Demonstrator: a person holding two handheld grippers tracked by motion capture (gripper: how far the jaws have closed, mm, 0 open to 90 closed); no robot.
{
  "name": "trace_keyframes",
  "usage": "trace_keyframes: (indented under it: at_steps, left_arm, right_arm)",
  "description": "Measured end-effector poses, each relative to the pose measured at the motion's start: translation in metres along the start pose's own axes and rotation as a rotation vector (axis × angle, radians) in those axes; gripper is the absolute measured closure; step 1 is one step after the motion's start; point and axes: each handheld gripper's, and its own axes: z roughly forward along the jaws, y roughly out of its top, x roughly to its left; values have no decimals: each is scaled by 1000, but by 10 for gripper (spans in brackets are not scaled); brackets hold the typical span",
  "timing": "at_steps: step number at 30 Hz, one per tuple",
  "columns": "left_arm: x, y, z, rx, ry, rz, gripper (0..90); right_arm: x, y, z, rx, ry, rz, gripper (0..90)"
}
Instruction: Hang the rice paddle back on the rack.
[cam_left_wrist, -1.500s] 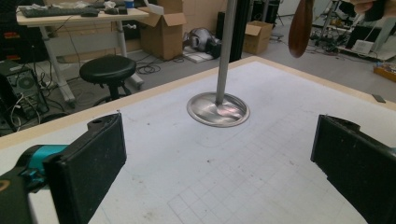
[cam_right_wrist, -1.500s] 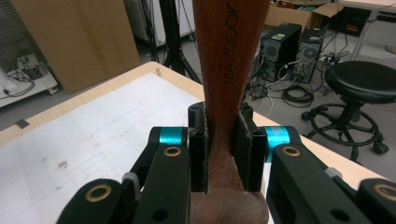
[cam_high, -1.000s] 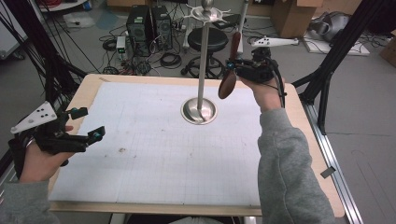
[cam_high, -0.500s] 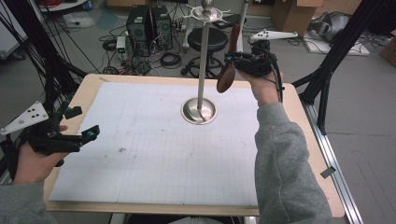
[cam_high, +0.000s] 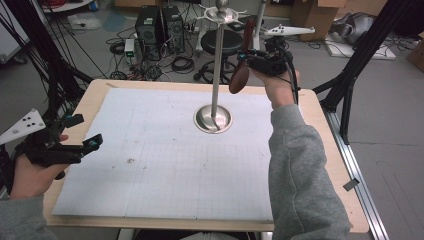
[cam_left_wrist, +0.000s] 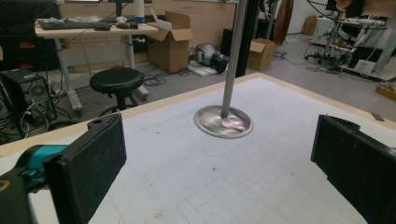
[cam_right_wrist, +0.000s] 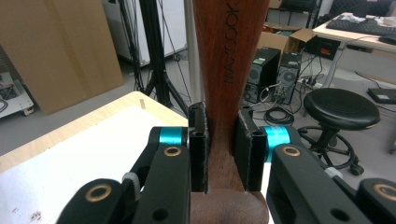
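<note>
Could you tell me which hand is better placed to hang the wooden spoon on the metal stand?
Right: the right gripper already clamps the wooden spoon beside the metal stand; the left gripper hangs open at the table's near edge.

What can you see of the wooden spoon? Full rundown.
The wooden spoon is dark reddish-brown wood with a smooth, slightly glossy finish and lettering burnt along its flat handle. It stands roughly upright in the air, oval bowl end down, handle rising toward the hooks at the top of the metal stand. The right hand-held gripper is shut on the neck just above the bowl, both pads flat against the wood. It sits right of the pole, above the table's far edge; whether it touches a hook cannot be told.
</note>
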Motion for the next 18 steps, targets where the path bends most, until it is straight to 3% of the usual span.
trace_keyframes:
  at_steps: [18]
  left_arm:
    - [2,-2,-3,1,8,-8,37]
  right_arm:
    - [-1,0,8,-3,-9,-8,772]
